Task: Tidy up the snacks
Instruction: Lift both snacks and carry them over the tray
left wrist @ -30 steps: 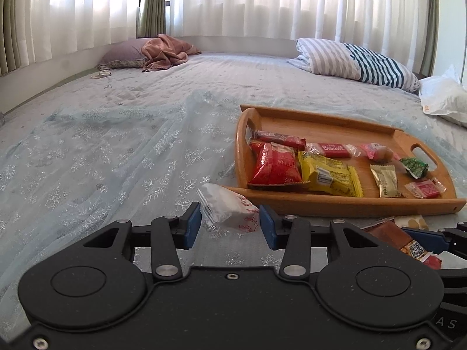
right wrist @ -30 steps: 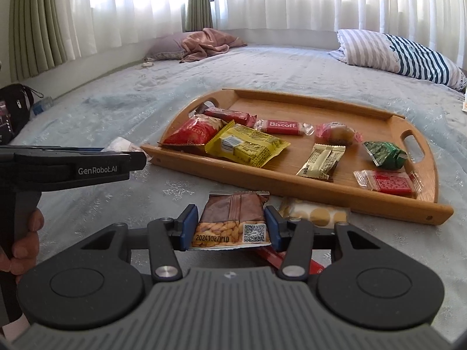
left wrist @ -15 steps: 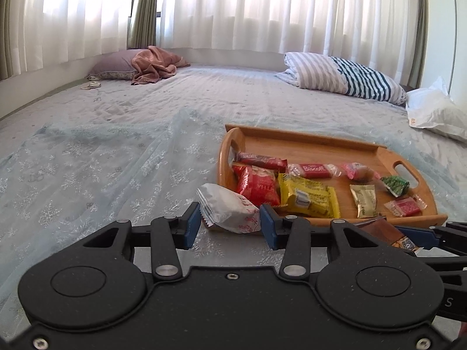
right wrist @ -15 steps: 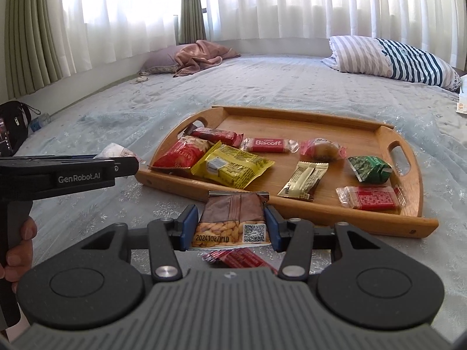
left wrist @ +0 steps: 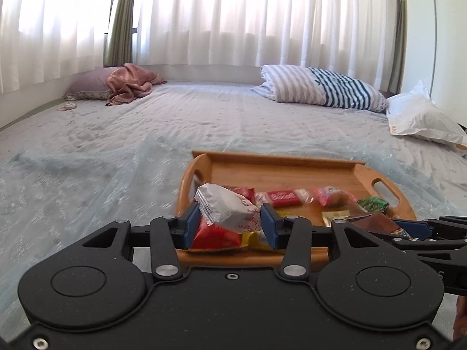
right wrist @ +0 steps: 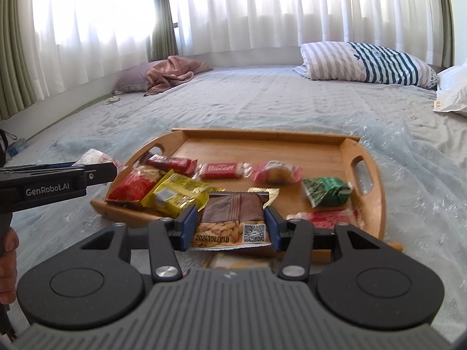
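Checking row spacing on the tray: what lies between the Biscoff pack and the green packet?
A pink-wrapped bun lies between the Biscoff pack and the green packet on the tray, clearest in the right wrist view.

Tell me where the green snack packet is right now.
In the right wrist view, the green snack packet lies on the wooden tray near its right handle cutout, just right of the pink-wrapped pastry and behind the red packet.
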{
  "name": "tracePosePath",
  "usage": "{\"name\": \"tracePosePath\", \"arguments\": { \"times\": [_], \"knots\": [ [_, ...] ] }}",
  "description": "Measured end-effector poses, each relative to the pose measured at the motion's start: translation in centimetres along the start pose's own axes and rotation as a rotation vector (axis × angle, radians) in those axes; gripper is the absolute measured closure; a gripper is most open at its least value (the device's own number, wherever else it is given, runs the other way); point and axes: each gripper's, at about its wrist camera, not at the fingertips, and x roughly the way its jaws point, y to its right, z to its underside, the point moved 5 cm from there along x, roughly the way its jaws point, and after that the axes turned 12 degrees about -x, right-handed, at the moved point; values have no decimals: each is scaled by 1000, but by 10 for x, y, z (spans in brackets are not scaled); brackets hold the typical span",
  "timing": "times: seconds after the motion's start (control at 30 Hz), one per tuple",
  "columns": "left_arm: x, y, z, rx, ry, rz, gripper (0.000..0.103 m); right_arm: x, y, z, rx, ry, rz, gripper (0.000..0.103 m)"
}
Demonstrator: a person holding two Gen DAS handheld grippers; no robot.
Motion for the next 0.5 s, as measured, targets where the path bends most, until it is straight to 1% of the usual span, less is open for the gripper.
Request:
{"name": "tracePosePath", "arguments": {
  "times": [0.27, 0.5],
  "knots": [
    [23, 30, -19, 13, 24, 68, 60, 12, 28, -18, 17, 26, 46, 49],
    [55, 53, -27, 32, -1, 93, 60, 24, 59, -30, 59, 45, 88, 49]
  ]
}}
